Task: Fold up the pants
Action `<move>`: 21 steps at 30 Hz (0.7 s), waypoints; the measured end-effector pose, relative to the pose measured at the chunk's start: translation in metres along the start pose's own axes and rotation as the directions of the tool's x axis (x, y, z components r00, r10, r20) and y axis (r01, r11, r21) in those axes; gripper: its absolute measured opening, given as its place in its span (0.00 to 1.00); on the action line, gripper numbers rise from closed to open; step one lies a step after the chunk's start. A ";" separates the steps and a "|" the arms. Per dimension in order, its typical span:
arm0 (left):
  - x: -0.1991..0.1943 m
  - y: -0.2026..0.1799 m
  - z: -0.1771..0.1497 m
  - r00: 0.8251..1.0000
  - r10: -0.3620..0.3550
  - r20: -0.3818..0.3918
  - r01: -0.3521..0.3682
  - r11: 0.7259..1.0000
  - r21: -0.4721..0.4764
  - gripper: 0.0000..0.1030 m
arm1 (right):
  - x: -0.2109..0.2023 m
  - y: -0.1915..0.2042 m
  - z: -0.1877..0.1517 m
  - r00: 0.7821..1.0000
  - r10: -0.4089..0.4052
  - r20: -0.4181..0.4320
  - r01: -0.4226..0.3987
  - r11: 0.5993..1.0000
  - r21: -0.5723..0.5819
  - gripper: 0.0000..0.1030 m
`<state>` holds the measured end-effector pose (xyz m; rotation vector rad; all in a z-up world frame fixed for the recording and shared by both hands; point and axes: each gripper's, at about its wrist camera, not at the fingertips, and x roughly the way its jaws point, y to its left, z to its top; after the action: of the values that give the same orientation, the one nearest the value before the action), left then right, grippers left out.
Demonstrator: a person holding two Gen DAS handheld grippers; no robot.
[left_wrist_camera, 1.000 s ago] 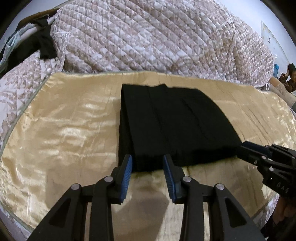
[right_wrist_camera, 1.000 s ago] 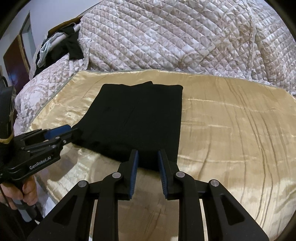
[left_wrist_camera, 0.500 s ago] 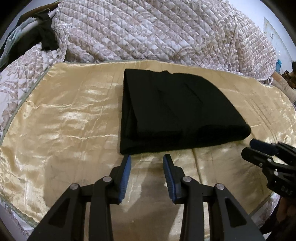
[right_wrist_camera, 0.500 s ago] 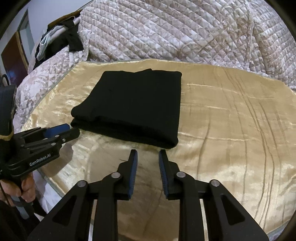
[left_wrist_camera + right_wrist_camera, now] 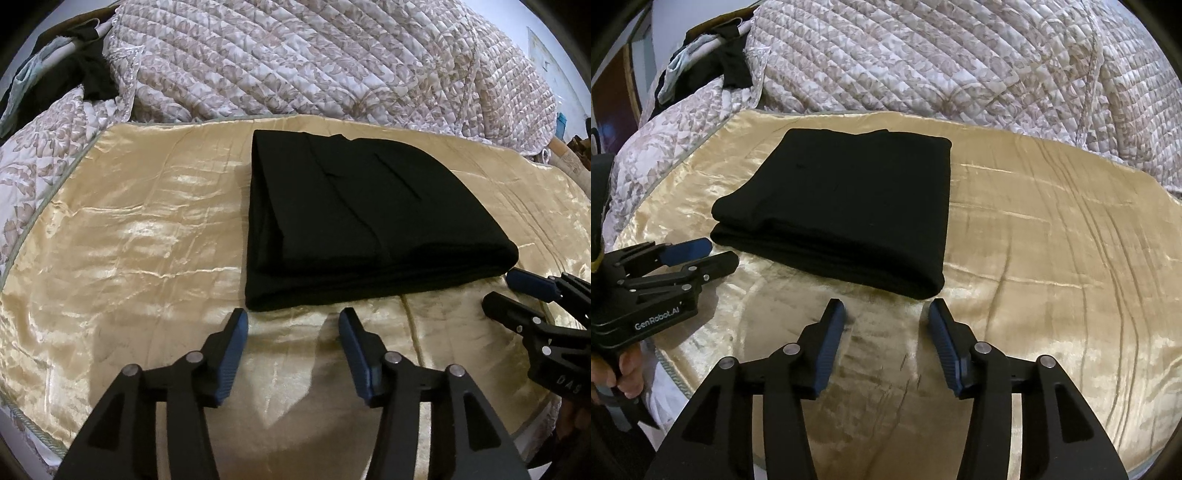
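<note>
**Fig.: Both hand-held grippers spread, folded pants lying free on the bed**

Left hand-held gripper (image 5: 290, 319): jaws spread w/ nothing between them, having just been opening; blue pads face each other over bare gold cloth, tips just short of the pants' near edge, not touching it. In the right wrist view the same tool (image 5: 709, 254) enters from the left edge, tips near the pants' near-left corner; a person's fingers (image 5: 626, 373) wrap its handle, and white lettering "GenRobot.AI" shows on its body.

Right hand-held gripper (image 5: 886, 308): jaws likewise spread and empty, also just been opening; tips hover just before the pants' near-right corner, apart from the fabric. Seen from the left wrist view it (image 5: 506, 291) comes in at the right edge, beside the fold's near-right end.

Black pants (image 5: 354, 221): folded into a flat, roughly rectangular stack, layered edges visible along the near side; they lie on the gold satin cover (image 5: 129, 240), toward its far middle, held by neither tool.

Beyond: quilted floral bedspread (image 5: 295, 59) bunched behind the cover; dark and pale garments (image 5: 74, 66) heaped at far left.
</note>
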<state>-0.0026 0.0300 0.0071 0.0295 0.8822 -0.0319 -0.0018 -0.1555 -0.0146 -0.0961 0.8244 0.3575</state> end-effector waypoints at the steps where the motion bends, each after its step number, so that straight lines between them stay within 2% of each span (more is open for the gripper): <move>1: 0.000 0.001 0.000 1.000 -0.001 0.000 0.001 1.000 -0.001 0.55 | 0.001 0.000 0.000 1.000 -0.004 0.001 0.004 1.000 -0.002 0.50; 14: 0.002 0.004 0.000 1.000 0.015 0.001 -0.015 1.000 0.007 0.66 | 0.002 -0.001 0.000 1.000 -0.009 0.006 0.009 1.000 -0.009 0.54; 21: 0.003 0.004 0.000 1.000 0.016 0.000 -0.016 1.000 0.007 0.67 | 0.002 -0.003 0.002 1.000 -0.008 0.007 0.008 1.000 -0.013 0.55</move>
<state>-0.0005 0.0336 0.0054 0.0433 0.8821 -0.0196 0.0021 -0.1573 -0.0151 -0.1099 0.8145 0.3554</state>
